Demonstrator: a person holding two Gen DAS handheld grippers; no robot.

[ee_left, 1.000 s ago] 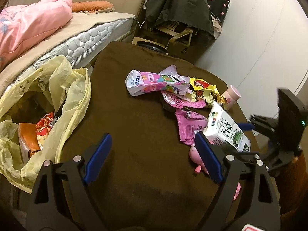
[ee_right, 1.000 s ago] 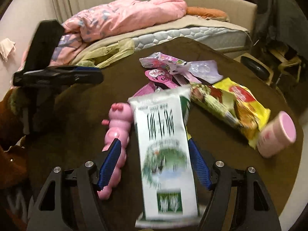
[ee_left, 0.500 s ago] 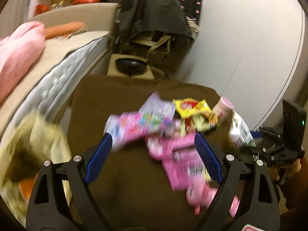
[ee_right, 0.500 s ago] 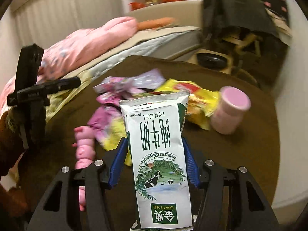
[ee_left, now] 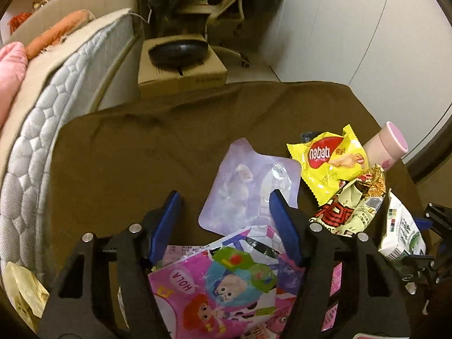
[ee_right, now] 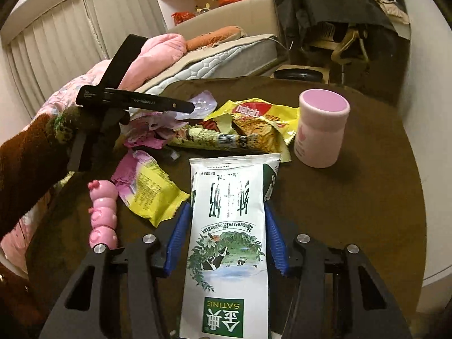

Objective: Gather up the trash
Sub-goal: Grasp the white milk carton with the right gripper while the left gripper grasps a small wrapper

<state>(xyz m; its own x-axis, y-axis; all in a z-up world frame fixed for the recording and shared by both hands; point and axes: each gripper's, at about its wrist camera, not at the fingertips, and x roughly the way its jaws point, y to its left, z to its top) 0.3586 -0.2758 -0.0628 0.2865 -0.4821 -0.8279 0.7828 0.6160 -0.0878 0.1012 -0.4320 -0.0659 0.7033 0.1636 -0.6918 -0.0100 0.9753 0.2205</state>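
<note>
My right gripper is shut on a white and green milk pouch, held above the brown table; the pouch also shows in the left wrist view. My left gripper is open and empty, low over a pink cartoon wrapper and a pale purple pouch. A yellow Nabati wrapper and a crumpled noodle wrapper lie to its right. In the right wrist view, the left gripper hovers over the wrapper pile.
A pink cup stands at the right of the table. A pink caterpillar toy lies at the left. A mattress borders the table's left. A cardboard box with a black disc sits beyond. A yellow bag's corner shows lower left.
My left gripper swung away from the yellow bag and moved forward over the wrappers. My right gripper closed on the milk pouch and lifted it off the table.
</note>
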